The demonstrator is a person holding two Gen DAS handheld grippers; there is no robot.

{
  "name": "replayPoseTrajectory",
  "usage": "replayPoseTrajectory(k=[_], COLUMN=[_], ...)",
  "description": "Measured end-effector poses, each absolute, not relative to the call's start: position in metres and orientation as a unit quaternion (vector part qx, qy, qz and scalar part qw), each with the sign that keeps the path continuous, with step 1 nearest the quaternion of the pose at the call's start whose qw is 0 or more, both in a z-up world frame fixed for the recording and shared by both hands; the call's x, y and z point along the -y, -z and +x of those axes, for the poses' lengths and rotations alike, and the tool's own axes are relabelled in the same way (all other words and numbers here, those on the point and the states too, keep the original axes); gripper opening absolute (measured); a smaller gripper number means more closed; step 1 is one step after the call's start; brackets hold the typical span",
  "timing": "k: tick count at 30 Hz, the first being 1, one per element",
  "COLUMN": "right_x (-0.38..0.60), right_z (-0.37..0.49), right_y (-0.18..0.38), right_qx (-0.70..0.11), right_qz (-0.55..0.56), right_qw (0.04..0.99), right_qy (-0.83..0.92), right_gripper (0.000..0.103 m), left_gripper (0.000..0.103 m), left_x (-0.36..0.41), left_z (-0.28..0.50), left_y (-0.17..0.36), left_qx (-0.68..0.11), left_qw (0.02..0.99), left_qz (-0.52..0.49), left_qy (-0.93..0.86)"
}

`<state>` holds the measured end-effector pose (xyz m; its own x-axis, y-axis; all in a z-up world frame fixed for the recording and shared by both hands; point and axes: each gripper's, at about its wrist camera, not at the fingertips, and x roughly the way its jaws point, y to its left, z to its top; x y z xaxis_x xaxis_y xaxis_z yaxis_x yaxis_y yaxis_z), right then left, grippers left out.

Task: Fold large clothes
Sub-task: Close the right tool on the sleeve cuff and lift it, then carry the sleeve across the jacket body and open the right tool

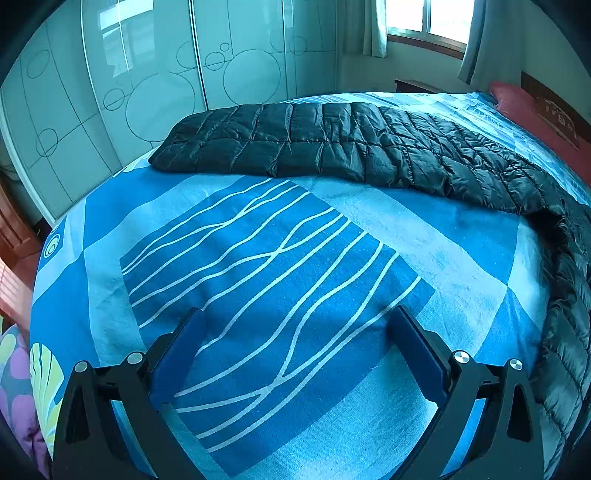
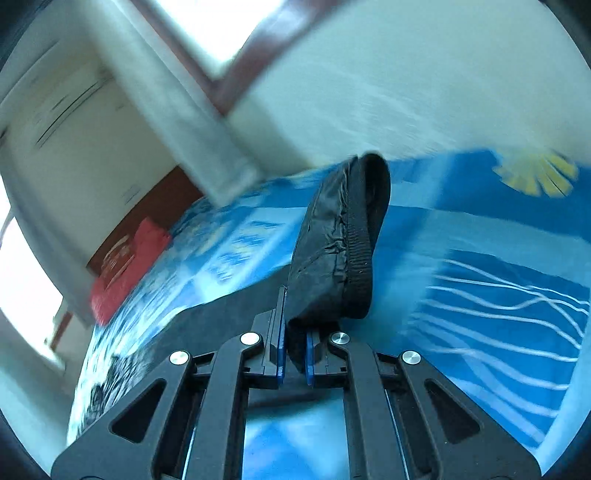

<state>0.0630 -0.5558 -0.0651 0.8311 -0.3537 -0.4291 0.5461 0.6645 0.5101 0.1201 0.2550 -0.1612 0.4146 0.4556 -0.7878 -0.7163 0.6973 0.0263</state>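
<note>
A black quilted puffer jacket (image 1: 332, 144) lies folded lengthwise across the far side of the bed and curves down its right edge. My left gripper (image 1: 295, 325) hovers open over the blue bedspread (image 1: 258, 258), well short of the jacket, with nothing between its fingers. In the blurred right wrist view my right gripper (image 2: 295, 343) is shut on a black end of the jacket (image 2: 332, 258) with a ribbed hem, which sticks up above the pads, lifted off the bed.
A red pillow (image 1: 517, 99) lies at the headboard on the far right. A white wardrobe (image 1: 147, 74) with circle patterns stands beyond the bed. The window (image 1: 424, 18) and curtains are at the back. A floral cloth (image 1: 18, 387) hangs at the bed's near left corner.
</note>
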Motion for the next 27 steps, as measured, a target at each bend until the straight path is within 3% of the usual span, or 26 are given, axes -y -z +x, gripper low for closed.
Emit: replayPoseTrajectory(k=[6,16,27], right_x=[0.447,0.247,0.059], right_z=[0.132,0.236,0.308], right_y=[0.034,0.03,0.076], right_qx=[-0.182,-0.241,-0.317], right_qz=[0.234,0.14,0.069], right_qw=[0.941,0.96,0.941], right_qy=[0.162,0.02,-0.097], right_gripper=[0.007,0.007,0.007], left_gripper=[0.099,0.099,0.099], left_x=[-0.256,-0.255,-0.255], left_z=[0.121,0.117,0.114], left_y=[0.162,0.165,0.167], left_qx=[-0.405,-0.396,-0.388], left_qw=[0.827,0.832,0.836], left_qz=[-0.159,-0.158,-0.161], left_qy=[-0.355,-0.355,-0.354])
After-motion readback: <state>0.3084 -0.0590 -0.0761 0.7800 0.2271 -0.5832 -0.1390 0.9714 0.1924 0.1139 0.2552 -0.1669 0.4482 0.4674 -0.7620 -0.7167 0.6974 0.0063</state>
